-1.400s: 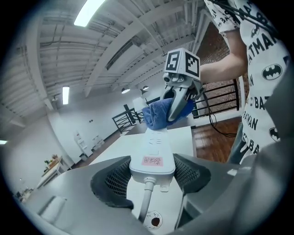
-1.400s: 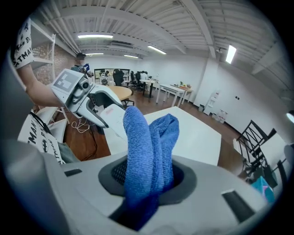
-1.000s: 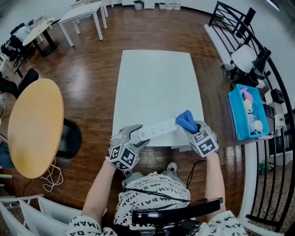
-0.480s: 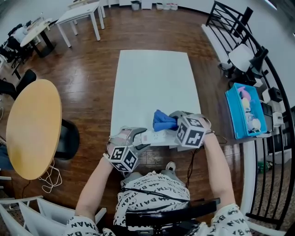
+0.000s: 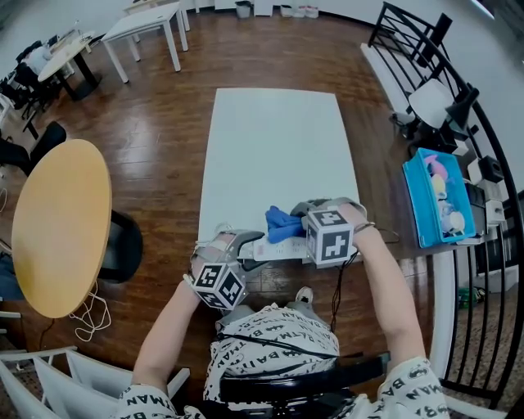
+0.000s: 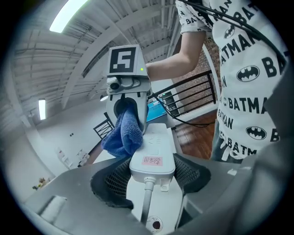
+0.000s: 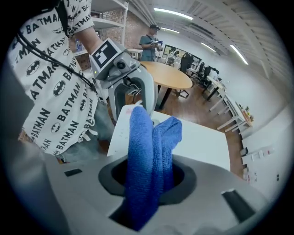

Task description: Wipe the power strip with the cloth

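Observation:
A white power strip (image 5: 274, 249) is held over the near edge of the white table (image 5: 278, 139). My left gripper (image 5: 239, 248) is shut on its cord end (image 6: 153, 156), with the cord running back between the jaws. My right gripper (image 5: 299, 225) is shut on a folded blue cloth (image 5: 282, 223), which lies against the strip's top near its middle. In the left gripper view the cloth (image 6: 123, 136) hangs from the right gripper (image 6: 126, 110) onto the strip. In the right gripper view the cloth (image 7: 149, 156) fills the jaws, with the strip (image 7: 123, 131) and the left gripper (image 7: 133, 89) beyond it.
A round wooden table (image 5: 61, 225) stands to the left. A blue bin (image 5: 440, 200) with small items and a black railing (image 5: 483, 164) are at the right. White tables (image 5: 151, 24) stand far back. A person (image 7: 151, 40) stands in the distance.
My right gripper has slid left with the cloth, from the strip's right end to about its middle, and has rolled so its marker cube faces up. The strip's free end has dropped lower.

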### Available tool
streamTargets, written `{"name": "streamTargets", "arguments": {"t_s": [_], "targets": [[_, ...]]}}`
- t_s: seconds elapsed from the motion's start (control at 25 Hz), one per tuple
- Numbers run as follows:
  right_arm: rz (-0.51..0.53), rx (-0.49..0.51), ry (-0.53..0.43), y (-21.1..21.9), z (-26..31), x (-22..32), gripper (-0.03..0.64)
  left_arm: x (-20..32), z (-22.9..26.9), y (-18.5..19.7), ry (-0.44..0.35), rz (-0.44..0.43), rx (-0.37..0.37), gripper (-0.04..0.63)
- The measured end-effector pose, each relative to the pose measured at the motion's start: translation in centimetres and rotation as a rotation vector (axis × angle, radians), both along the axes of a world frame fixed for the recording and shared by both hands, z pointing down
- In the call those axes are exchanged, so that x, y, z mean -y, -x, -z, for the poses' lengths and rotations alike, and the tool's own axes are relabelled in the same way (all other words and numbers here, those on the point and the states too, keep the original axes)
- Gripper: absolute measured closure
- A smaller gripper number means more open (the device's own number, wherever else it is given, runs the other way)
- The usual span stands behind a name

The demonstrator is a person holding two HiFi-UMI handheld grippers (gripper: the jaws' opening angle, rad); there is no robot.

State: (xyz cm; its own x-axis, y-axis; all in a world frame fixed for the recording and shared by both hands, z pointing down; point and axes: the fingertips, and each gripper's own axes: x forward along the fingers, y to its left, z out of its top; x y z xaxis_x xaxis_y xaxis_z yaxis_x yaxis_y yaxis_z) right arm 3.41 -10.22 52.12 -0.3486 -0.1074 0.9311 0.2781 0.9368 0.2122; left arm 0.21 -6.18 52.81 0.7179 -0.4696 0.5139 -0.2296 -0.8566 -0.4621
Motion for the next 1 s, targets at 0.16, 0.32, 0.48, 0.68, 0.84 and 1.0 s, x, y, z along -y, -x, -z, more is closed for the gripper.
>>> {"name": "streamTargets", "arguments": {"t_s": [0.16,0.32,0.48,0.68,0.84,1.0], "targets": [[-0.053,-0.042,-0.023,-3.1,-0.5,0.9,0.488,0.3,0.2,0.5,0.014,0.011,-0.019,0.307],[-0.145,-0.054,-0.037,-6.4,-0.9,2.1,0.489,0.8,0.5,0.9,0.017,0.022,-0.035,0.307],[-0.243,-0.016,-0.046,-9.2,-0.7,3.0,0.489,1.3,0.9,1.1,0.025,0.045,-0.062,0.307],[-0.398,0.076,-0.084,-10.8,-0.5,3.9,0.488,2.9,1.3,2.0,0.036,0.125,-0.121,0.307],[-0.476,0.146,-0.098,-10.6,-0.6,3.9,0.489,4.5,1.8,2.6,0.043,0.203,-0.177,0.307],[-0.598,0.236,-0.091,-10.4,-0.7,4.2,0.489,5.6,2.0,2.7,0.045,0.26,-0.205,0.307]]}}
